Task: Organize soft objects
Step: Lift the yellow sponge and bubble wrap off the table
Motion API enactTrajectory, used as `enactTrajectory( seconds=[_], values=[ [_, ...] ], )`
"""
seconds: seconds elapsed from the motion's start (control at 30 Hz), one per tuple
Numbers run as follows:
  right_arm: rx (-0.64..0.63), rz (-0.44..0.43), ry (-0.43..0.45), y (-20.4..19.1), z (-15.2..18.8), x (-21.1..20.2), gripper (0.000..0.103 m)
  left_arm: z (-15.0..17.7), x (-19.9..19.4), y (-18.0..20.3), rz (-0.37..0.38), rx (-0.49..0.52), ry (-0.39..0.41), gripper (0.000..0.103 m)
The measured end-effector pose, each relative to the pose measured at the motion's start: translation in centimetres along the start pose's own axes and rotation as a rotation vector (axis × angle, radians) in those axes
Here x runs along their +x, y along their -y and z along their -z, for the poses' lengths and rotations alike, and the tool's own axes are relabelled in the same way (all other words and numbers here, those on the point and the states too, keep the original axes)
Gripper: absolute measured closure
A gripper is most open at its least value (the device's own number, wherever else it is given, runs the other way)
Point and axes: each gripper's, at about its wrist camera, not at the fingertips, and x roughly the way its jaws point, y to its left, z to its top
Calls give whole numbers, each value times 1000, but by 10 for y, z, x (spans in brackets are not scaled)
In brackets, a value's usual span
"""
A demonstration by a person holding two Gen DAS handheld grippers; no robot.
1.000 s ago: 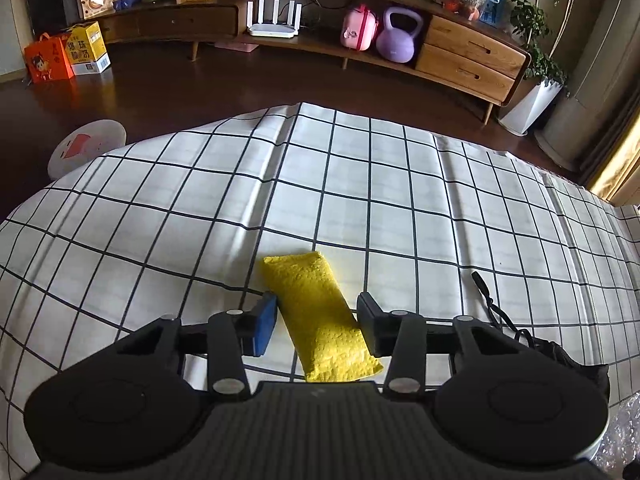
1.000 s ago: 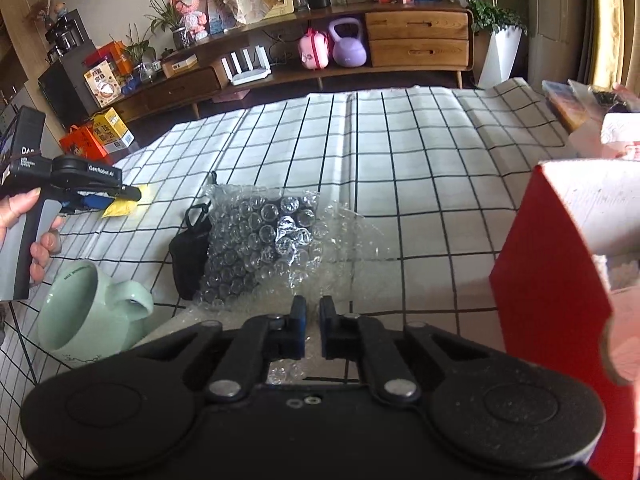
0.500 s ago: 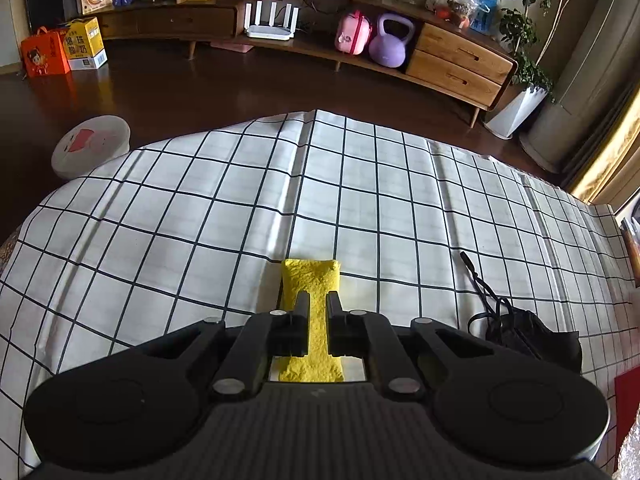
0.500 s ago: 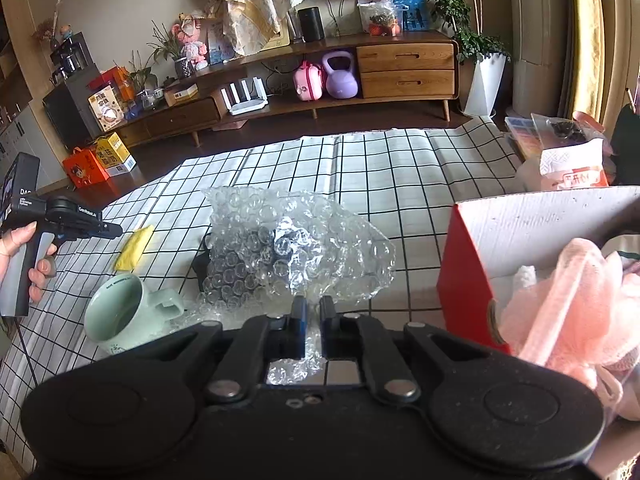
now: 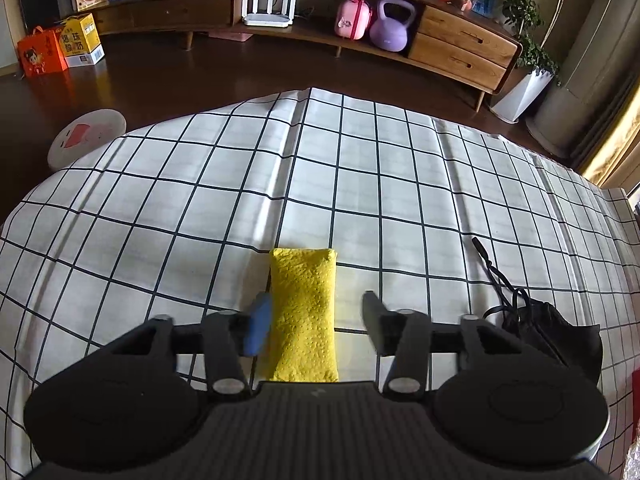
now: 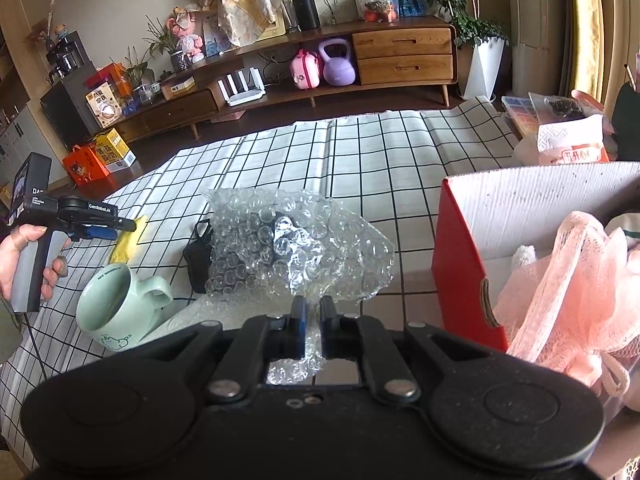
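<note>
Left wrist view: left gripper (image 5: 316,322) has its jaws spread wide, straddling the yellow sponge (image 5: 303,312), which lies flat on the checked cloth (image 5: 200,216) with its long side running along the fingers; the blue-padded left finger sits just beside the sponge's edge, the right finger stands clear of it, so nothing is gripped yet. Lined up that way probably so a squeeze would catch the narrow width. A black pouch (image 5: 548,328) with a cord lies off to the right, apart from the sponge. Right wrist view: right gripper (image 6: 313,322) has its jaws nearly together, pinching a tail of the bubble wrap (image 6: 296,252); the sheet bunches up ahead of the fingers and hides part of the black pouch behind it. Red box (image 6: 468,264) is just to the right, open, with a pink mesh puff (image 6: 568,280) already inside, so it looks like the collecting spot for soft stuff. Green mug (image 6: 116,304) stands left of the wrap, not soft, likely stays put. The other gripper shows far left over the sponge.
</note>
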Motion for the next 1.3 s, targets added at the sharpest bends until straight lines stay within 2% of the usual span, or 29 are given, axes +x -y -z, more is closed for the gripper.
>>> enactTrajectory(
  seconds=[0.1, 0.27, 0.4, 0.57, 0.8, 1.0, 1.3],
  values=[
    [4, -2, -6, 2, 1, 4, 97, -1, 7, 0, -5, 4, -6, 43],
    [12, -7, -14, 6, 4, 8, 97, 3, 18, 7, -53, 67, -11, 43],
    [18, -7, -20, 9, 5, 10, 97, 7, 24, 11, -88, 77, -6, 45],
    [22, -3, -25, 11, 7, 11, 97, 9, 23, 18, -109, 108, 15, 65],
    [22, 3, -20, 9, 9, 7, 97, 14, 18, 18, -99, 110, 21, 66],
    [19, 1, 1, 6, 11, -7, 97, 19, 1, 13, -89, 104, 26, 66],
    [23, -18, 50, 2, 15, -48, 97, 26, -49, 7, -60, 97, 57, 66]
  ],
)
